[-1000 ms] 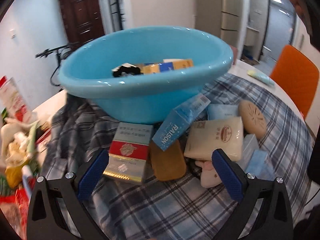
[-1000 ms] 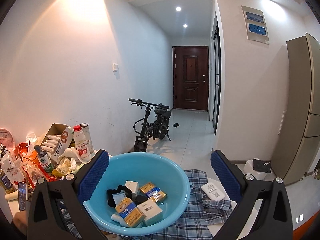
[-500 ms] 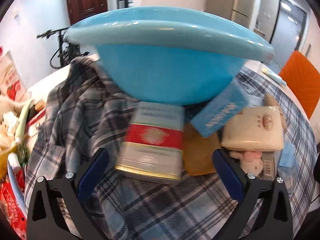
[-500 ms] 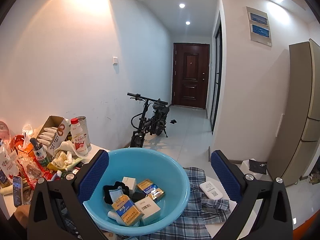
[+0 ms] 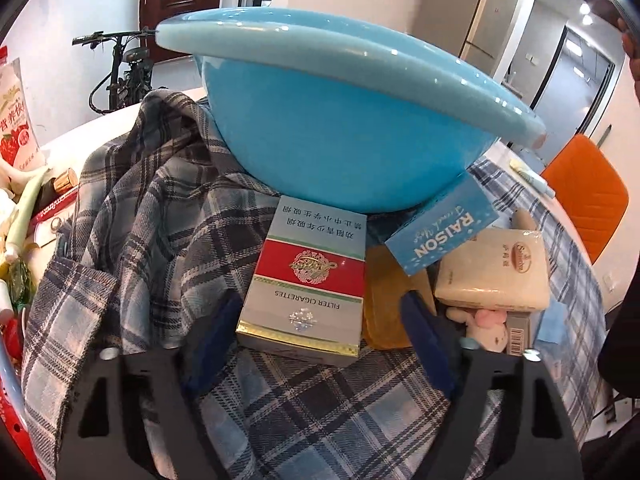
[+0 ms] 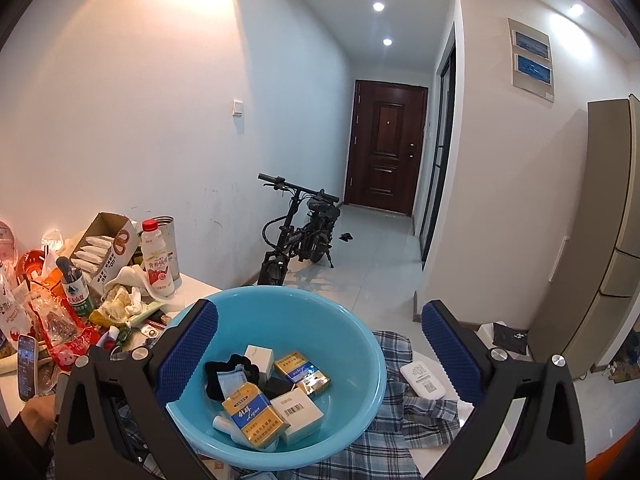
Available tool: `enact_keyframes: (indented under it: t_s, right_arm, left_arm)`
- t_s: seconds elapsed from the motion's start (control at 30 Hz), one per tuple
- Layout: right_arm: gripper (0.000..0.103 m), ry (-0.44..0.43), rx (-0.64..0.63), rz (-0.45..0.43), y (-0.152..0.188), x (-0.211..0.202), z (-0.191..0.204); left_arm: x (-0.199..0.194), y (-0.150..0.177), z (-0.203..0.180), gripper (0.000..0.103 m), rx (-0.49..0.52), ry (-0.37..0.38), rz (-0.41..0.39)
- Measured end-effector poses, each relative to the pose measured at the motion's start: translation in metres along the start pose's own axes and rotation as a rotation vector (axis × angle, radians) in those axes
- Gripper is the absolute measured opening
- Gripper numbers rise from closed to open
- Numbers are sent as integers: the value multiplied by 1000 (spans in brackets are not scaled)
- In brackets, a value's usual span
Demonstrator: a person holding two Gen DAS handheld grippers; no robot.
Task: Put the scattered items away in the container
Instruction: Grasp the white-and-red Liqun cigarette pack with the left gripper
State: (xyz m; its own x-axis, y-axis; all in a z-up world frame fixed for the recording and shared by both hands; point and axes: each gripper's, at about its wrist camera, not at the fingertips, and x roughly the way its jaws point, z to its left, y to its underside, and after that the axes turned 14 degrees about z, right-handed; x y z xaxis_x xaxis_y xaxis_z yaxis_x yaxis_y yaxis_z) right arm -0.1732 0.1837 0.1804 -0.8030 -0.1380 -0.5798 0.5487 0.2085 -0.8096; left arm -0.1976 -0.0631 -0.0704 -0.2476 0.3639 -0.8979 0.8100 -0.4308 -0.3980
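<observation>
A light blue basin (image 5: 348, 136) stands on a plaid cloth (image 5: 152, 240). In front of it lie a red, white and gold cigarette box (image 5: 304, 284), a blue RAISON box (image 5: 440, 236), a beige tissue pack (image 5: 496, 272), a brown pad (image 5: 384, 300) and a small plush toy (image 5: 484, 324). My left gripper (image 5: 316, 332) is open, its fingers straddling the near end of the cigarette box without clamping it. My right gripper (image 6: 316, 336) is open and empty above the basin (image 6: 348, 320), which holds several small boxes (image 6: 256, 416) and a black hair tie (image 6: 236, 364).
Snack bags, a milk bottle (image 6: 158, 260) and cartons crowd the table's left side. An orange chair (image 5: 584, 196) stands at the right. A white packet (image 6: 422, 376) lies on the cloth beyond the basin. A bicycle (image 6: 300, 232) stands in the hallway.
My left gripper has dropped low and moved forward until its fingers flank the cigarette box, and the fingers have narrowed. My right gripper has barely moved above the basin.
</observation>
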Motion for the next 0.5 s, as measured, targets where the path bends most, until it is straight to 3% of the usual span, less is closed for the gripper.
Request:
enact_keyframes:
  t_s: [0.03, 0.23, 0.5]
  right_arm:
    - [103, 0, -2, 2, 0, 1, 1]
    - [103, 5, -12, 12, 0, 4, 3]
    - [103, 5, -28, 20, 0, 6, 8]
  left_arm:
    - [-2, 1, 3, 62, -8, 3, -2]
    - [-5, 5, 8, 62, -14, 14, -5]
    - [-6, 9, 8, 64, 16, -58, 11]
